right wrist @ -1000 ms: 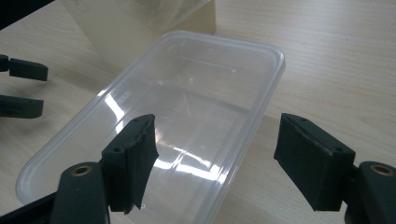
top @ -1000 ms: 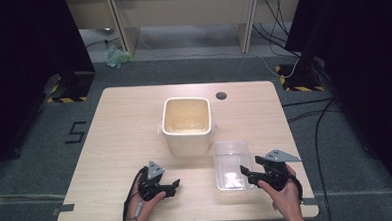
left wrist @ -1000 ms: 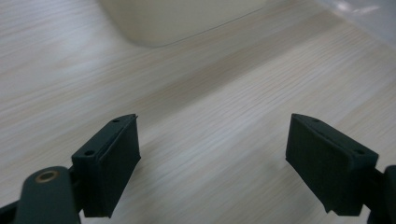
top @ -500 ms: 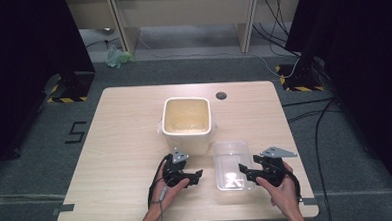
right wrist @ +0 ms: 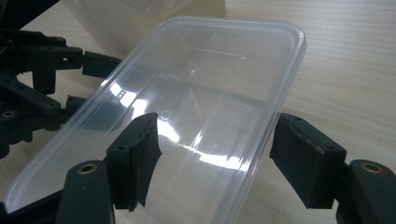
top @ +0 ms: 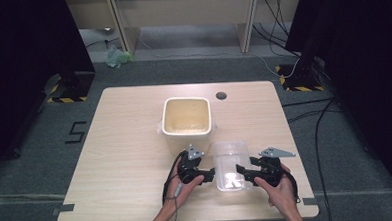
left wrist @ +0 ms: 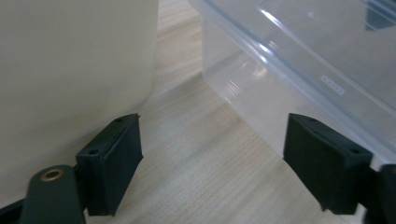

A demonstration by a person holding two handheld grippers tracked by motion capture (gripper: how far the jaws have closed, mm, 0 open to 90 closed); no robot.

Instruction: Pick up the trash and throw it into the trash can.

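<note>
High view. Light wood table (top: pixel 125 143), rectangular, on a grey carpeted floor. Near its middle stands a cream tub (top: pixel 187 121), open at the top, upright. Just in front of the tub, toward the person, sits a clear plastic container (top: pixel 231 165), upright and open-topped, its long side running away from the person. Left tool (top: pixel 210 176) lies at the container's left wall, held in the person's left hand (top: pixel 187 187); right tool (top: pixel 242 177) lies at the container's right wall, held in the right hand (top: pixel 280 192). A small dark round hole (top: pixel 221 95) is set in the table behind the tub.

Left gripper view. The left tool's two black jaws stand apart, having just been closing, with bare table between them. The cream tub's wall (left wrist: pixel 70 70) rises just beside one jaw; the clear plastic container (left wrist: pixel 299 60) stands just beside the other. Whether that jaw touches the container wall cannot be told.

Right gripper view. The right tool's jaws straddle the container's rim (right wrist: pixel 275 116): one jaw inside the clear plastic container (right wrist: pixel 187 102), one outside. They have just been closing, with the wall between them and a gap visible at the outer jaw, so not yet gripping. The left tool (right wrist: pixel 86 84) shows at the far side of the container.
</note>
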